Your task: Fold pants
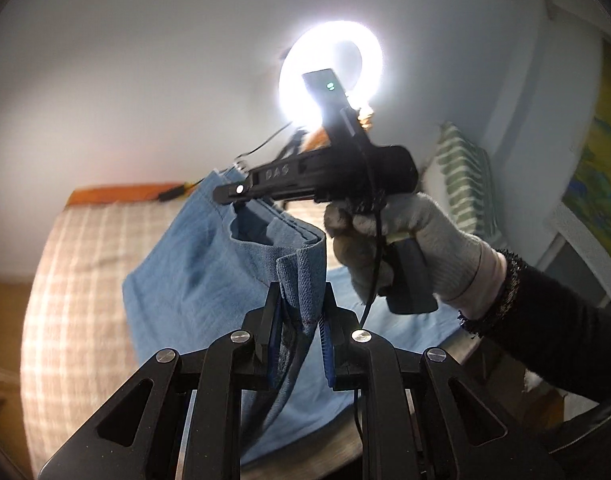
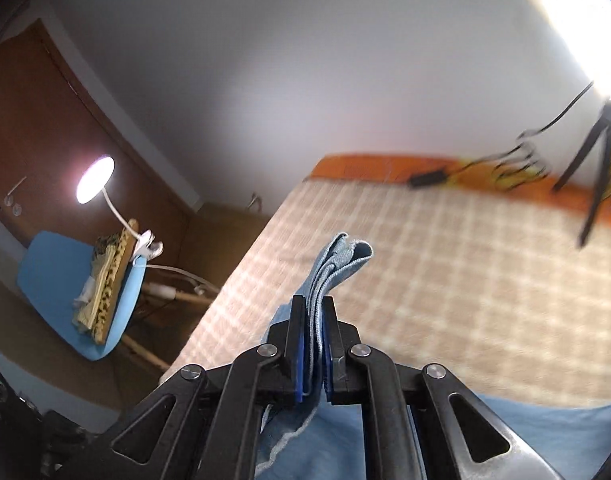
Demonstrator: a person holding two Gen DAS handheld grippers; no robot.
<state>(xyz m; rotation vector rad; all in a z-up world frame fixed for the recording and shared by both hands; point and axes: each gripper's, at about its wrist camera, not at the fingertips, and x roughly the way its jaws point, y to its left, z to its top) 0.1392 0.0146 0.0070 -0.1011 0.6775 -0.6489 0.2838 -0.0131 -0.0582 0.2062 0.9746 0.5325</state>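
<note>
Light blue pants (image 1: 209,264) hang lifted above a checked bed cover (image 1: 77,264). My left gripper (image 1: 301,300) is shut on a thick folded edge of the pants, which stands up between its blue pads. Further off in the same view, my right gripper (image 1: 231,194), held by a gloved hand (image 1: 409,240), pinches another part of the pants' upper edge. In the right wrist view, my right gripper (image 2: 313,316) is shut on several bunched layers of the pants (image 2: 341,260), whose end pokes out past the fingertips. More blue cloth lies below it.
A ring light (image 1: 331,76) glares on the white wall. A striped pillow (image 1: 461,176) lies at the right. A tripod (image 2: 597,168) and cables (image 2: 485,168) rest on the orange bed edge. A blue chair (image 2: 81,292) with a lamp (image 2: 95,180) stands left of the bed by a brown door.
</note>
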